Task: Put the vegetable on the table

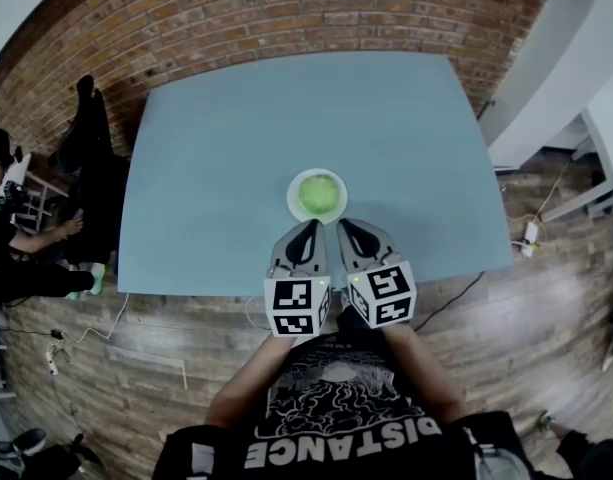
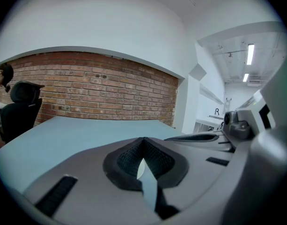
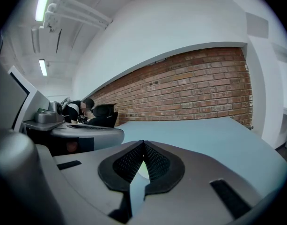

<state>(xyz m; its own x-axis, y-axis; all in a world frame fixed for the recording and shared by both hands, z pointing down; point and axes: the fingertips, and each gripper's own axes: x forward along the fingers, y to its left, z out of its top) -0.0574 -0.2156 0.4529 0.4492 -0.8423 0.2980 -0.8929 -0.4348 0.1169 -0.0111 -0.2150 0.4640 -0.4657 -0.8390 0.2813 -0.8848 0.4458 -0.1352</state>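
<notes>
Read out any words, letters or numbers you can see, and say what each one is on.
"DISTANCE": on the person's shirt.
"R": on a white surface in the background of the left gripper view.
Cubes: square markers only, no words.
Nothing else is readable.

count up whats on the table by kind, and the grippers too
green vegetable: 1
white plate under it: 1
grippers: 2, the left gripper and the right gripper, both with jaws together and holding nothing
total: 4
</notes>
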